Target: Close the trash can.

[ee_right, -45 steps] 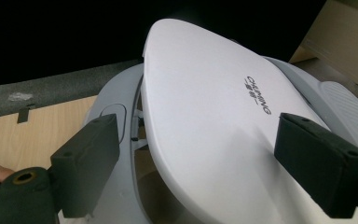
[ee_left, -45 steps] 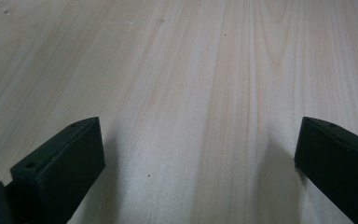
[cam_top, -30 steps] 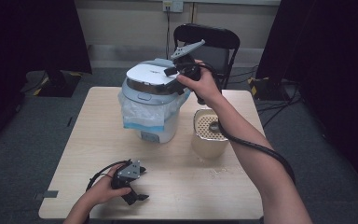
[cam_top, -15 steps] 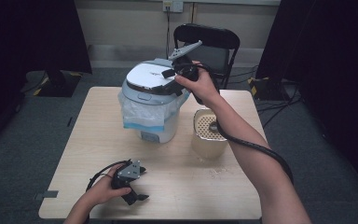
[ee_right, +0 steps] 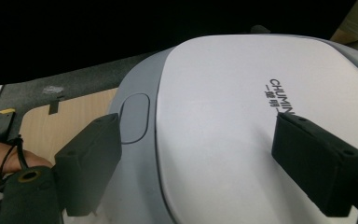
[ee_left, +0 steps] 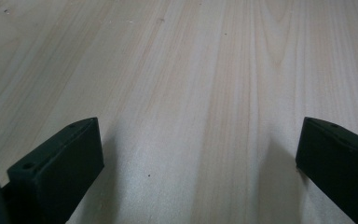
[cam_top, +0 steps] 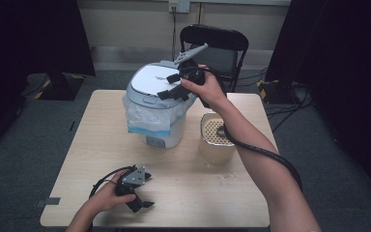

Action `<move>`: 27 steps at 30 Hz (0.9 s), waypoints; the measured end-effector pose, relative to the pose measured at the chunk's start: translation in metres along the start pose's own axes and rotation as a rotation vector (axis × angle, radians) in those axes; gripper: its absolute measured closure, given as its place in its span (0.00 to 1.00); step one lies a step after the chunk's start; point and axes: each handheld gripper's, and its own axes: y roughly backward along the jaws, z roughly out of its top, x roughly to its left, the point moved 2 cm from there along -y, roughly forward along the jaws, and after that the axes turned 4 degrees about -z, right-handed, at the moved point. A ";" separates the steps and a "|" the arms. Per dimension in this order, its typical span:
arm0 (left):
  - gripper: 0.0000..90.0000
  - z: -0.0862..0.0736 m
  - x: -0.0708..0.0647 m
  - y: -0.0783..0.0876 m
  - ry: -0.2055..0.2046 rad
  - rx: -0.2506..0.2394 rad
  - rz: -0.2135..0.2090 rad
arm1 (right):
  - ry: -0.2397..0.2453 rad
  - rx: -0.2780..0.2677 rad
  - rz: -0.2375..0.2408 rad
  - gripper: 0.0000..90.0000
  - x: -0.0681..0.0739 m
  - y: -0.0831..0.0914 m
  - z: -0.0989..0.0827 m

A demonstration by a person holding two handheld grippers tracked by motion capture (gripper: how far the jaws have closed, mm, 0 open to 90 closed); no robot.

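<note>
High view first: the right gripper (cam_top: 170,90) hangs over the rice cooker (cam_top: 157,108), jaws aimed down at its white lid (cam_top: 149,79), and set against the frames a moment back the change is small but telling. The hand is lower and closer on the lid than it was, and the jaws have just been easing inward, with nothing between them. Right gripper view confirms it: the two black pads stand apart above the lid (ee_right: 242,140), one beside the oval release button (ee_right: 134,117) at the cooker's front edge, the other out over the printed lettering, and I cannot tell whether they touch the plastic. So the lid is down and shut, and my read is that this is the approach to that button or to the lid's edge, not yet a press or a lift. The cooker itself stands at the far middle of the table (cam_top: 96,145), a plastic bag (cam_top: 147,118) draped round its body, and the tan container (cam_top: 217,142) sits just beside the cooker on the near right. Well away from the cooker, at the near edge, the left gripper (cam_top: 137,191) rests on the wood exactly where it was, and left gripper view shows its jaws spread wide over bare tabletop (ee_left: 191,93), holding nothing.
</note>
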 end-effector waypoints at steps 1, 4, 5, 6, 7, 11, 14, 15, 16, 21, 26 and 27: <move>0.00 0.000 0.000 0.000 0.000 0.000 0.000 | -0.001 -0.005 -0.004 0.17 0.001 0.000 0.000; 0.00 0.000 0.000 0.000 0.001 0.000 0.000 | -0.015 -0.015 0.019 0.17 0.003 0.000 0.000; 0.00 0.000 0.000 0.000 0.001 0.000 0.000 | -0.015 -0.013 0.021 0.17 0.004 -0.001 0.000; 0.00 0.000 0.000 0.000 0.001 -0.001 0.000 | -0.017 -0.012 0.019 0.17 0.005 -0.001 0.001; 0.00 0.000 0.000 0.000 0.000 0.000 0.000 | -0.023 -0.011 0.025 0.17 0.005 -0.001 0.001; 0.00 0.000 0.000 0.000 0.000 0.000 0.000 | -0.039 0.005 0.022 0.22 0.004 -0.002 0.002; 0.00 0.000 0.000 0.000 0.000 0.000 0.000 | -0.040 0.010 -0.004 0.33 0.002 -0.001 0.003; 0.00 0.000 0.000 0.000 0.000 0.000 0.000 | -0.036 0.013 -0.021 0.38 0.002 0.000 0.003; 0.00 0.000 0.000 0.000 0.001 0.000 0.001 | -0.032 0.012 -0.030 0.41 0.001 0.000 0.003; 0.00 0.000 0.000 0.000 0.000 0.000 0.000 | -0.008 0.013 -0.080 0.48 -0.002 0.000 0.003; 0.00 0.000 0.000 0.000 0.000 0.000 0.000 | 0.002 0.007 -0.109 0.49 -0.007 -0.004 0.004; 0.00 0.000 0.000 0.000 0.001 0.000 0.001 | 0.001 0.003 -0.112 0.49 -0.008 -0.004 0.003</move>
